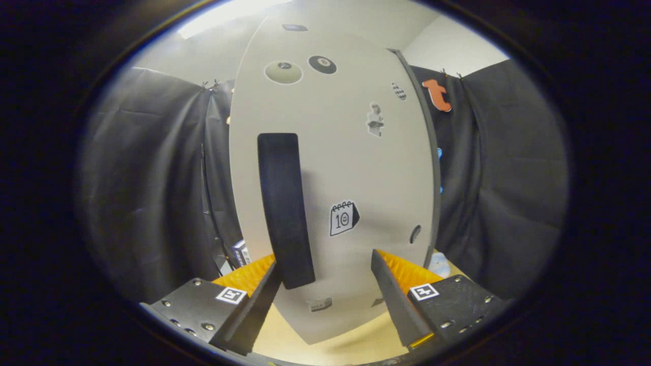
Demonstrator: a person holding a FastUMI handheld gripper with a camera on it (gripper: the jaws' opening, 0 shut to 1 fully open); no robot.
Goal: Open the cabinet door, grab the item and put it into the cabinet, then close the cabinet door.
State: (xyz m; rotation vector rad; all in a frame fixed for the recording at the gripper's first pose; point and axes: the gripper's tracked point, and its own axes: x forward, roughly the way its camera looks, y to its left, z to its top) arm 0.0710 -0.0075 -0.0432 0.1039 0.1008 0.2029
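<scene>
The jaws of the gripper (pixel 325 277) are seen spread wide, nothing gripped. The pale cabinet door (pixel 356 168) is met just ahead of them, shut, its dark upright handle (pixel 284 208) placed nearer the left jaw, the lower end reaching between them. Stickers (pixel 344 217) are scattered on the door, and a tabletop (pixel 325 345) is seen below.

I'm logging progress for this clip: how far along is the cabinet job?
Nothing looks done yet: the door faces the tool closed, as far as this view tells. In hand: the open tool is up against the door, its fingers either side of the lower end of the handle, not yet pressing it. Left: pull the door open, fetch the item, put it inside, close up.
</scene>
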